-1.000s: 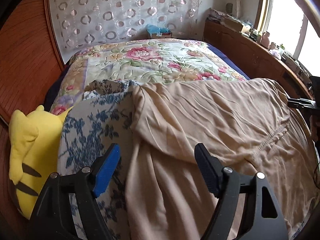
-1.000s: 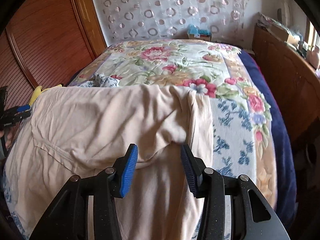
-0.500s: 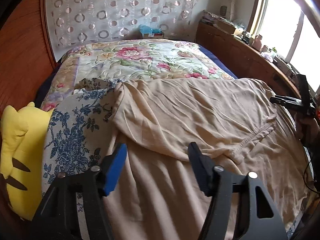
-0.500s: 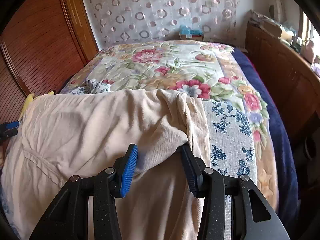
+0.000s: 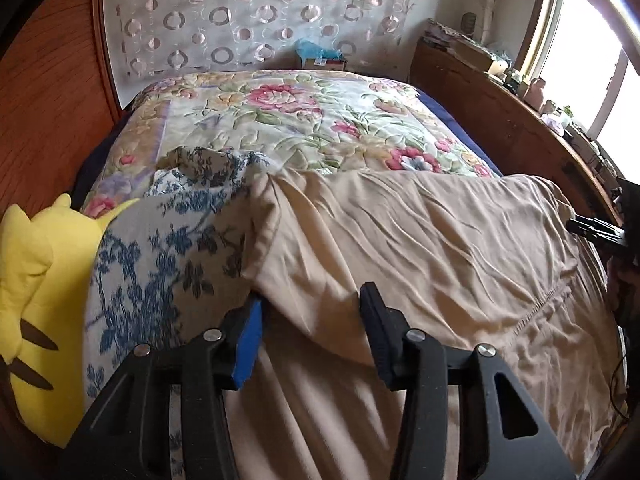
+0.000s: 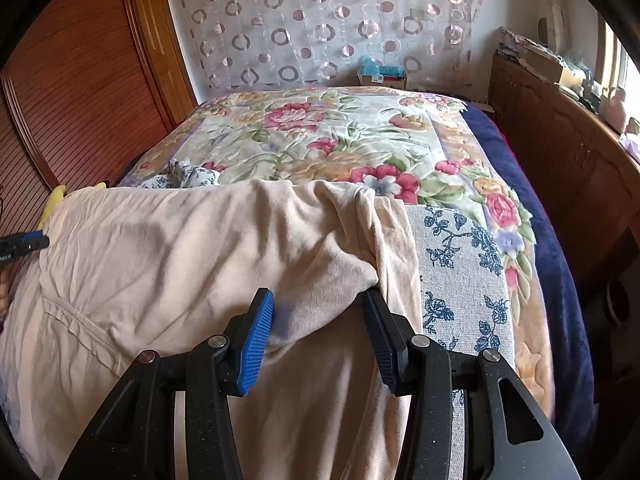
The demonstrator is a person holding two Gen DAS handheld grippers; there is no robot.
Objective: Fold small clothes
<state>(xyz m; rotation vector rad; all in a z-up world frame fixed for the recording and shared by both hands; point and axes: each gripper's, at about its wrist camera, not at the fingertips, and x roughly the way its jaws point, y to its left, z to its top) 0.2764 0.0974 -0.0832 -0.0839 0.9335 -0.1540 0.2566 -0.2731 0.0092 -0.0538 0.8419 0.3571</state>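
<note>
1 fold lies in the beige garment (image 5: pixel 420 248) on the bed (image 6: pixel 360 132); more remain. Both grippers, left gripper (image 5: pixel 310 332) and right gripper (image 6: pixel 320 332), have jaws apart around its folded edge, not clenched.

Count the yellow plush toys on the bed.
1. A yellow plush toy lies at the bed's left edge, beside the blue-patterned cloth; the beige garment could hide others.

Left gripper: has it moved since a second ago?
Yes. The left gripper has moved forward onto the folded edge of the beige garment, which now lies between its open fingers; the yellow plush stayed at the frame's left.
</note>
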